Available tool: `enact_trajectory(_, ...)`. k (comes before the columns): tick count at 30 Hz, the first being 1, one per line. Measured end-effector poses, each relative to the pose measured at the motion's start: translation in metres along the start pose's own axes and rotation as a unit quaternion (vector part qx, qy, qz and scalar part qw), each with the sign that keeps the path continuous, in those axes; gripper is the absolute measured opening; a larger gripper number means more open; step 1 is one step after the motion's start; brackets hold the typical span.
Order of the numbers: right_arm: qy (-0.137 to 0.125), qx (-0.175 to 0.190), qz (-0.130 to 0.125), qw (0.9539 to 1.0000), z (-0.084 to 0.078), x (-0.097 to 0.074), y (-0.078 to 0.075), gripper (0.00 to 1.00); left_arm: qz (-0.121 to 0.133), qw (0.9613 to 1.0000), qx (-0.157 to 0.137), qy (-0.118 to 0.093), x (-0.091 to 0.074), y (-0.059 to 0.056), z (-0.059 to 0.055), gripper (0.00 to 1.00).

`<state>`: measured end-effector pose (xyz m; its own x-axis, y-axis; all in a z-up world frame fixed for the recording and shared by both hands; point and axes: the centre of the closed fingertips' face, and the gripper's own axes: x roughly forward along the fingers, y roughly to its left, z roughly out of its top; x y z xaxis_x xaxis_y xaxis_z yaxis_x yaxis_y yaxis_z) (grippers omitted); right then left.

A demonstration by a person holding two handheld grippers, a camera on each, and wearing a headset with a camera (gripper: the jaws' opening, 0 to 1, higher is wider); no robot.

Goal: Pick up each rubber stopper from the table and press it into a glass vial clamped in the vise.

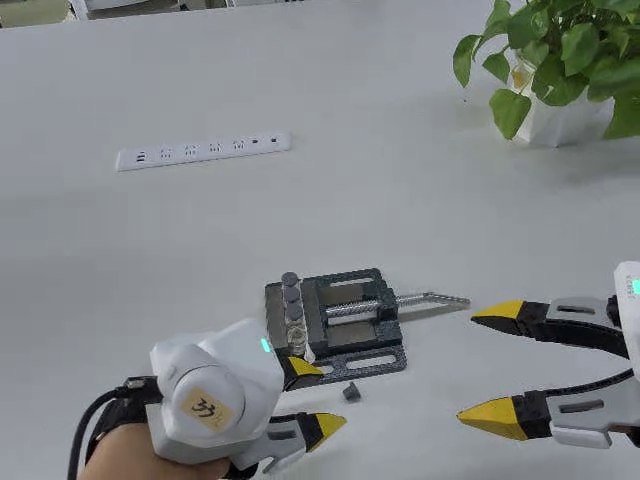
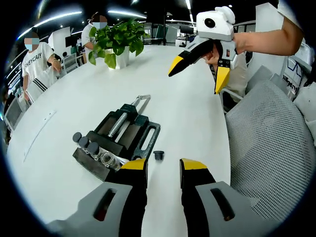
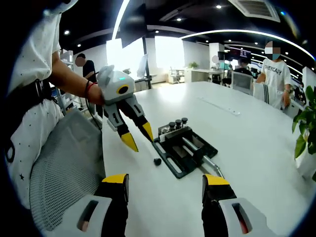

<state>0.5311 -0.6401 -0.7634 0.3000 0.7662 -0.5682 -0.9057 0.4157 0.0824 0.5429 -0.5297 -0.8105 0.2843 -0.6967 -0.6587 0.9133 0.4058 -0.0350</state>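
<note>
A wide white table [image 1: 330,110] takes up most of the head view, matte and bare across its middle. A white power strip [image 1: 203,150] lies flat in the upper left of that frame, and a leafy potted plant [image 1: 560,50] stands in the upper right corner. The two gripper views show the room as an open office with long ceiling lights [image 3: 148,12], several people [image 2: 42,59] standing at the far side of the table, and a grey mesh chair [image 2: 276,143] pulled up to the near edge.

The black vise [image 1: 335,325] sits low and centre in the head view, with its screw handle pointing right. The glass vials [image 1: 296,322] are clamped in a row at its left end; the upper ones are capped dark and the lower ones show clear glass.

One loose rubber stopper [image 1: 351,391] lies on the table just below the vise's lower edge, apart from it.

The left gripper [image 1: 330,395] fills the lower left, and its upper jaw tip overlaps the vise's near corner beside the vials. Its jaws stand moderately apart and hold nothing — in its own view the stopper sits just beyond the gap between the tips.

The right gripper [image 1: 466,365] reaches in from the right edge, well apart from the vise, with its jaws spread wide and empty.
</note>
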Motion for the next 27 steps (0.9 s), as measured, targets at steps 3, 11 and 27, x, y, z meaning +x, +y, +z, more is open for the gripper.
enact_trajectory(3,-0.001,0.005,-0.002,1.0000,-0.006,-0.002,0.000,0.56,0.006,0.9999,0.000,0.012,0.008,0.005,-0.006,0.19)
enact_trajectory(11,-0.005,0.015,-0.011,0.9998,-0.011,-0.007,-0.004,0.55,0.016,0.9990,0.002,0.041,0.022,0.005,-0.009,0.15)
enact_trajectory(27,-0.011,0.023,-0.017,0.9995,-0.013,-0.011,-0.008,0.53,0.018,0.9980,-0.003,0.061,0.039,0.006,-0.016,0.08)
